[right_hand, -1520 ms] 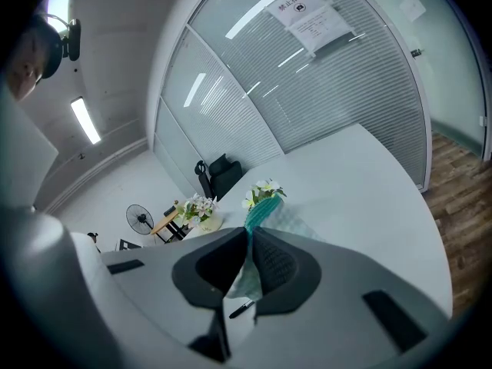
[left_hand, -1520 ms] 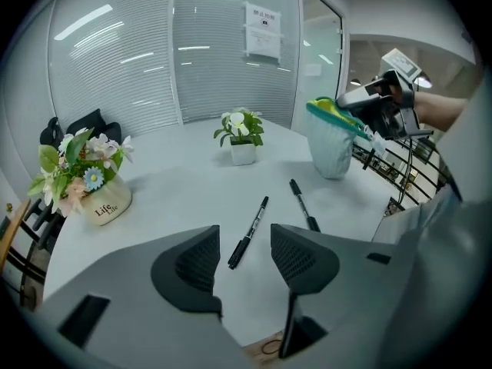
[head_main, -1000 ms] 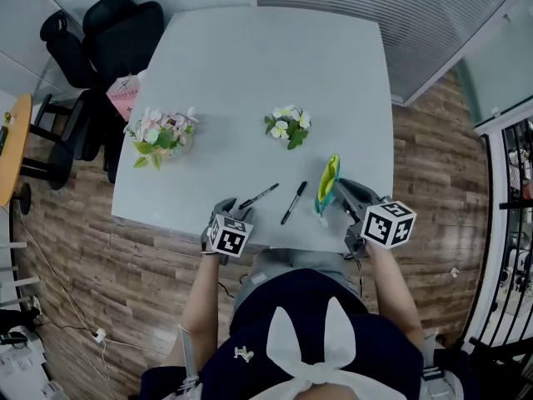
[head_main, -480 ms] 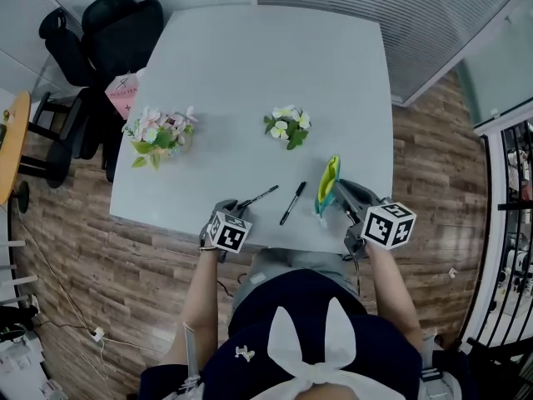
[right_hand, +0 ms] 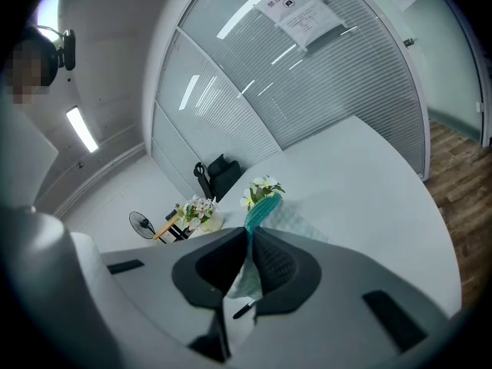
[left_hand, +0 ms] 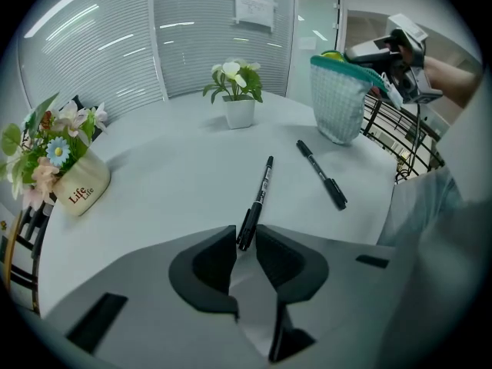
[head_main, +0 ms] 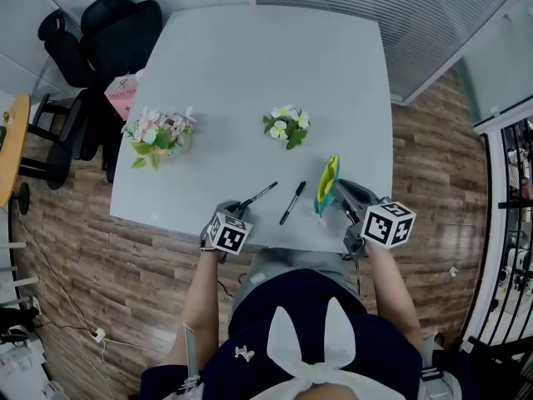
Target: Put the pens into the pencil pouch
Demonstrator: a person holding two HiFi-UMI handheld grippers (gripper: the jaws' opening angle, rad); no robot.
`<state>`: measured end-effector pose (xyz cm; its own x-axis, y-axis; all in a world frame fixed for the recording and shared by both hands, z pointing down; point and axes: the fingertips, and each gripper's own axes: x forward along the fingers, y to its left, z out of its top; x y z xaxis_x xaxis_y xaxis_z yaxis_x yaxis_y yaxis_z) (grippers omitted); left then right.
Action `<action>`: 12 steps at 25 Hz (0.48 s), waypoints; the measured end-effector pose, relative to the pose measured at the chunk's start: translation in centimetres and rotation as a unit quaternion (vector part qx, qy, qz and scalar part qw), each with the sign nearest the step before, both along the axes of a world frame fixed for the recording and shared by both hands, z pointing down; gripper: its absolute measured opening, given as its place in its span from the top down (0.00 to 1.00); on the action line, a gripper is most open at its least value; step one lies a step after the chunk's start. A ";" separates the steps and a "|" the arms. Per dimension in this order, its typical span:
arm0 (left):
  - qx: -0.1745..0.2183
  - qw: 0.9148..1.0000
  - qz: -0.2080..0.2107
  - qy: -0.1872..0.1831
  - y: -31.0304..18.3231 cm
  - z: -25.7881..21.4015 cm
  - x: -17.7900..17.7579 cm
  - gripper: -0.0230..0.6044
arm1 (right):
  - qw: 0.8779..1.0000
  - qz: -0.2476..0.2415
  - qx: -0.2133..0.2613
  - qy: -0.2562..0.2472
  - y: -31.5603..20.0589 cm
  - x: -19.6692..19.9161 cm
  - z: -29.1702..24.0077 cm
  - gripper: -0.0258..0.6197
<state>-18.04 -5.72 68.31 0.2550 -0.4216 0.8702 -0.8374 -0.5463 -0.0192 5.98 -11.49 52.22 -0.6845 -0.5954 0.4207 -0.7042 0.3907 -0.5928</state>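
Two black pens lie on the pale table point(head_main: 275, 73) near its front edge. My left gripper point(head_main: 236, 209) points down at the left pen point(head_main: 260, 195). Its jaws have just been closing, and the pads now press on the near end of that pen point(left_hand: 260, 194), which rests on the table. The second pen point(head_main: 293, 202) lies loose to its right, also seen in the left gripper view point(left_hand: 321, 173). My right gripper point(head_main: 340, 192) is shut on the rim of the teal and white pencil pouch point(head_main: 328, 183) and holds it upright with its mouth up point(right_hand: 261, 210).
A pot of mixed flowers point(head_main: 158, 133) stands at the table's left side. A small white pot of flowers point(head_main: 287, 125) stands in the middle, beyond the pens. A black office chair point(head_main: 108, 36) is past the far left corner. The person's body is at the front edge.
The left gripper has shifted very slightly at the near end of the left pen. The right gripper, the pouch and the second pen have stayed where they were.
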 end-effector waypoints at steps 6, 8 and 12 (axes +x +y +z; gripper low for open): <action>0.018 0.999 -0.018 0.034 -0.8 -1.8 0.3 0.82 | 1.000 0.002 0.000 -0.002 0.0 0.1 0.1 0.90; 0.028 0.998 -0.024 0.048 -1.1 -2.7 0.4 0.82 | 1.000 0.003 0.001 -0.003 0.1 0.1 0.1 0.90; 0.040 0.996 -0.030 0.079 -1.6 -4.5 1.2 0.83 | 1.000 0.004 0.000 -0.006 0.1 0.2 -0.1 0.90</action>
<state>-16.85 -7.34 63.79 0.3573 -0.5066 0.7847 -0.8648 -0.4967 0.0731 6.17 -11.35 52.09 -0.6839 -0.6015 0.4129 -0.7008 0.3844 -0.6009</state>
